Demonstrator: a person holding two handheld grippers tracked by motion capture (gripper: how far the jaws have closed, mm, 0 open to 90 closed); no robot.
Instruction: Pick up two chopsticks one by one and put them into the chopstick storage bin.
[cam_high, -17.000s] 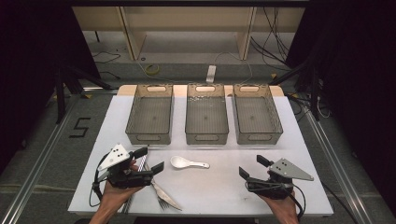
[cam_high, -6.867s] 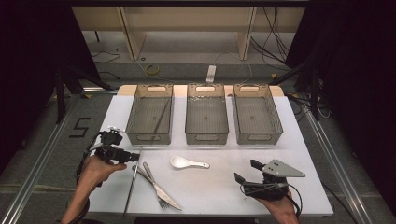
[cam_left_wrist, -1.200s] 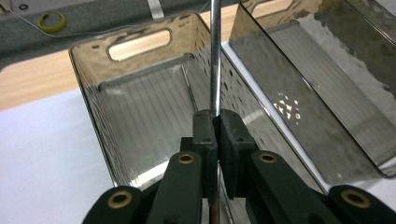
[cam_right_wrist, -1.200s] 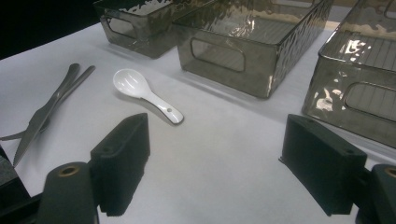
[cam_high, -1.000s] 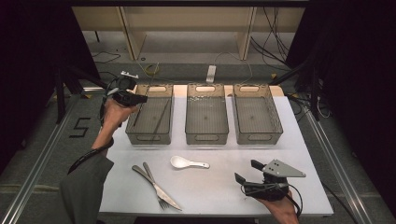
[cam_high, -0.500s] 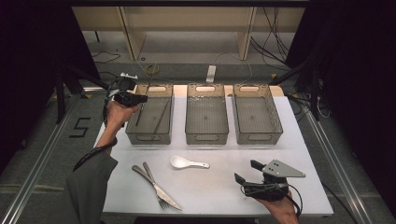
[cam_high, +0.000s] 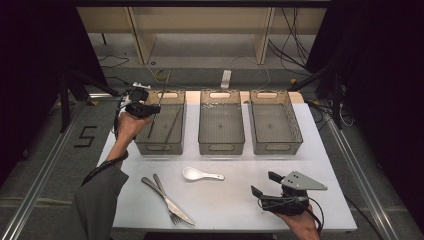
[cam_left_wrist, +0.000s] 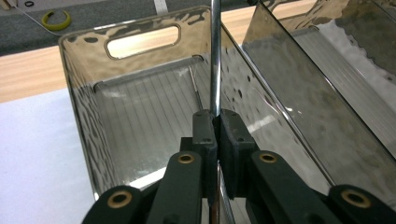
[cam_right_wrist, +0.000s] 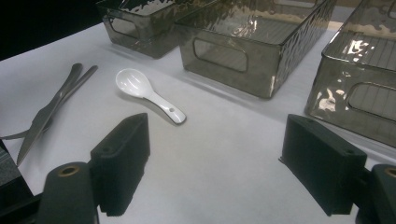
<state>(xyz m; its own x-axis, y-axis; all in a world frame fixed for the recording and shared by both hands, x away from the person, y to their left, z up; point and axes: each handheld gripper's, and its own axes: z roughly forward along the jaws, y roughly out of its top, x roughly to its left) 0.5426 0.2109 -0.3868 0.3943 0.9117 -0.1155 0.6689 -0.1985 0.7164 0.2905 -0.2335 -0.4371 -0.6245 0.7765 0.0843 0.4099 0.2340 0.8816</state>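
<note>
My left gripper (cam_high: 150, 107) hangs over the left smoky plastic bin (cam_high: 160, 147), shut on a thin metal chopstick (cam_high: 161, 95) that stands steeply, its top past the bin's far rim. In the left gripper view the pads (cam_left_wrist: 205, 133) pinch this chopstick (cam_left_wrist: 215, 56) above the bin (cam_left_wrist: 140, 42), and a second chopstick (cam_left_wrist: 197, 91) lies on the bin's floor. My right gripper (cam_high: 262, 184) rests near the table's front right, open with nothing between its jaws, as the right gripper view (cam_right_wrist: 215, 158) confirms.
A white ceramic spoon (cam_high: 200, 174) (cam_right_wrist: 140, 88) lies mid-table. A knife and fork (cam_high: 165, 197) (cam_right_wrist: 46, 109) lie crossed at the front left. The middle bin (cam_high: 221, 145) and right bin (cam_high: 276, 145) stand beside the left one.
Since the earliest frames my left gripper has gone from the table's front left to above the left bin, carrying a chopstick. Over the last second it barely shifted. The right gripper stayed put.
</note>
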